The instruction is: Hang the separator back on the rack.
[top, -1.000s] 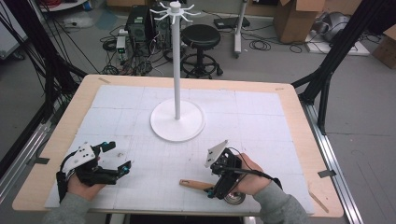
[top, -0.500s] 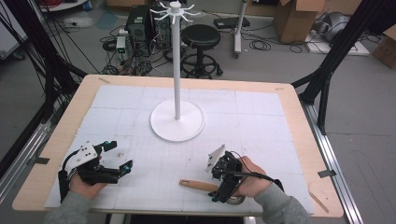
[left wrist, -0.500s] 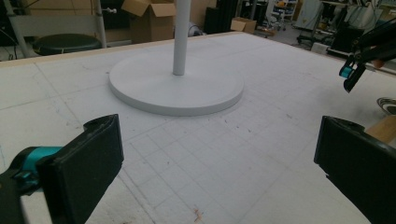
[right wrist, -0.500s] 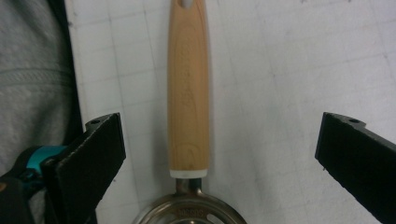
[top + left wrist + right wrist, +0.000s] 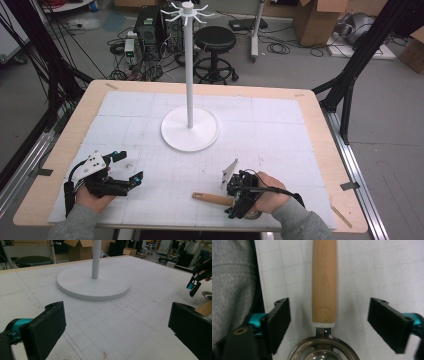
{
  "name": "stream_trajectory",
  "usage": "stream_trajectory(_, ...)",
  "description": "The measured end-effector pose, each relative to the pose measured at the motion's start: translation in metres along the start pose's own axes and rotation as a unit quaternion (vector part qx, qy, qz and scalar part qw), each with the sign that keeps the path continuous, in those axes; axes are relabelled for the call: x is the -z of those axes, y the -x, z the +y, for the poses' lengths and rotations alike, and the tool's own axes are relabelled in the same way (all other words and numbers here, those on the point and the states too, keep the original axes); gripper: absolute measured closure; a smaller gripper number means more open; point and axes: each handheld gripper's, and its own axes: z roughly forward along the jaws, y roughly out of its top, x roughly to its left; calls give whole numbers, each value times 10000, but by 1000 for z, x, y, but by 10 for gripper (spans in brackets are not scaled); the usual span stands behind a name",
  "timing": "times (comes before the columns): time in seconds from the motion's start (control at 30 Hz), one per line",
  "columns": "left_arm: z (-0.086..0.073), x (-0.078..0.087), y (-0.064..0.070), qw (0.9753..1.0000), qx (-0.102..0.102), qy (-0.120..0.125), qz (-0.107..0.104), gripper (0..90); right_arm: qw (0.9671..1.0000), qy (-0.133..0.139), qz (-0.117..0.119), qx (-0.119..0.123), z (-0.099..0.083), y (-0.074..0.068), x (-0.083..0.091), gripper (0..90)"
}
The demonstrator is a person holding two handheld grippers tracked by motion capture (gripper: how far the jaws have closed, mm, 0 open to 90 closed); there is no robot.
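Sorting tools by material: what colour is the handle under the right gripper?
Light tan wood with a faint stamped imprint; the handle shows best in the right gripper view.

handle (image 5: 324,282): pale wood, smooth, faint grain, lettering pressed into it
bowl (image 5: 322,350): polished metal, glossy, slotted, with stamped marks
table (image 5: 320,120): light wood rim, matt
mat (image 5: 280,135): white, matt, printed with a thin grid, scuffed and speckled
stand (image 5: 93,285): white, smooth, satin base and pole
right gripper (image 5: 328,322): matt black pads, slightly rough; teal plastic parts
left gripper (image 5: 116,322): same matt black pads, teal plastic
sleeve (image 5: 232,282): grey knitted cloth, soft
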Motion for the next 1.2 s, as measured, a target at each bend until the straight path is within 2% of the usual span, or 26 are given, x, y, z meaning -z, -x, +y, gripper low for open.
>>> stream_trajectory(0.1,0,-1,0,10000,9,-35,-13,18,9999,-131,52,8,-3,-1,0,319)
stream_trajectory(0.2,0,-2,0,10000,7,-51,-28,18,9997,-204,118,-21,-5,-1,-1,370)
stream_trajectory(0.33,-1,-3,-1,10000,39,-47,-20,18,9998,-190,84,-63,-6,0,0,414)
stream_trajectory(0.63,0,-1,-2,10000,15,-4,-11,18,9997,-211,-26,-79,-6,0,1,491)
stream_trajectory(0.97,0,-2,-1,10000,34,-25,-20,18,9990,-405,-159,124,-2,-7,0,550)
stream_trajectory(1.2,0,-2,-2,10000,34,-27,-6,18,9987,-453,-220,125,-1,-9,0,563)
